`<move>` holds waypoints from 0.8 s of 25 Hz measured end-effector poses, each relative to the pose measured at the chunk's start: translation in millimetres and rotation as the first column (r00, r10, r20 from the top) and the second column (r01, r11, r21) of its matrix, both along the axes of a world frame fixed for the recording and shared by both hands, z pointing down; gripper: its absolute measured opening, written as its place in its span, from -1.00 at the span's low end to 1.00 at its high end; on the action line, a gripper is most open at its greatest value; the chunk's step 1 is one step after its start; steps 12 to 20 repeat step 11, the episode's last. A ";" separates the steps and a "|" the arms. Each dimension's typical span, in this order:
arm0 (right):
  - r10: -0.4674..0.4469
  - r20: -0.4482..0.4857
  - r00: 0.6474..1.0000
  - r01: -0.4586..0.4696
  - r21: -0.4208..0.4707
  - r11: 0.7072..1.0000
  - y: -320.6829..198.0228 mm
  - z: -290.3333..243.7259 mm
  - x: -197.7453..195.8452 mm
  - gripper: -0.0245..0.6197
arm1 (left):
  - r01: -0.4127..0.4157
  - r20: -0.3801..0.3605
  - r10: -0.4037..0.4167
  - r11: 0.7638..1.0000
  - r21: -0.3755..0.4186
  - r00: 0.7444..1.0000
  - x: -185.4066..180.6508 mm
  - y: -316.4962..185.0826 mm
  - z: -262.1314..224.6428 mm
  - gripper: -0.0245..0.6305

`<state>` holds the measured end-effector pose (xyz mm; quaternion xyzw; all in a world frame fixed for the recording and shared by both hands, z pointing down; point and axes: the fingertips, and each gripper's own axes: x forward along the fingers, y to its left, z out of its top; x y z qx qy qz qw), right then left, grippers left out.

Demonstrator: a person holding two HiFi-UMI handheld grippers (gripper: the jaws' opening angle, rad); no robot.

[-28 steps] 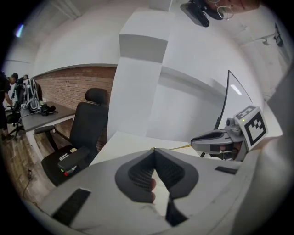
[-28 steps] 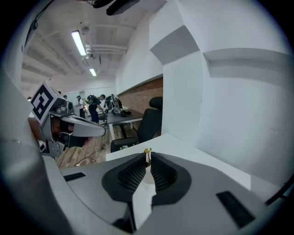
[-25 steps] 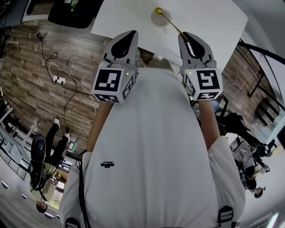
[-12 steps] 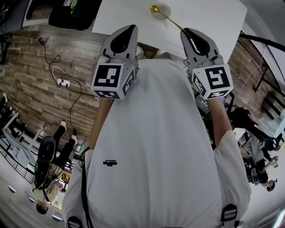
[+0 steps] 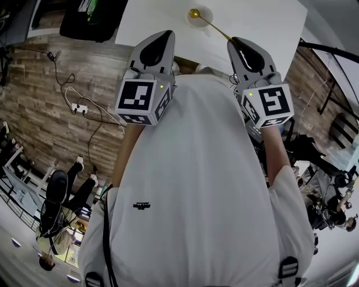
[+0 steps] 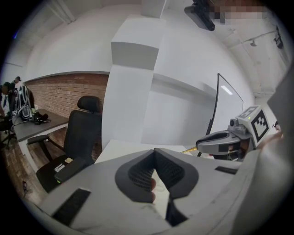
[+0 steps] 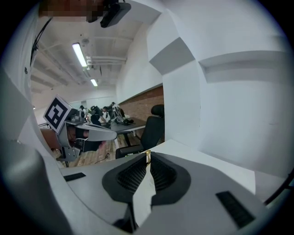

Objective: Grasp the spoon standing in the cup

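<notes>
While the spoon (image 5: 211, 25) leans in the cup (image 5: 207, 11), right gripper (image 5: 234, 41) clamps it.

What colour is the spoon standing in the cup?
Gold. The spoon shows best in the head view.

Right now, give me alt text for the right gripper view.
The right gripper is closed on the handle tip of the gold spoon, above a white table. The left gripper hangs at the left, with a black office chair behind.
</notes>
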<state>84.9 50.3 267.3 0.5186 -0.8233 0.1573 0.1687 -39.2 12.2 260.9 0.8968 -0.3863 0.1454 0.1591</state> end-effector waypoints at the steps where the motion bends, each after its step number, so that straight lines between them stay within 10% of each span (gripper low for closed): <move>1: 0.000 0.000 1.000 0.000 0.000 1.000 -0.9 -0.1 0.1 -0.83 | 0.001 0.000 -0.001 1.000 0.002 1.000 -0.3 -0.9 -0.5 -0.90; 20: 0.009 -0.025 1.000 -0.009 0.009 1.000 -8.2 7.9 -11.5 -0.90 | 0.001 -0.016 -0.001 1.000 -0.006 1.000 -1.3 1.1 1.5 -0.90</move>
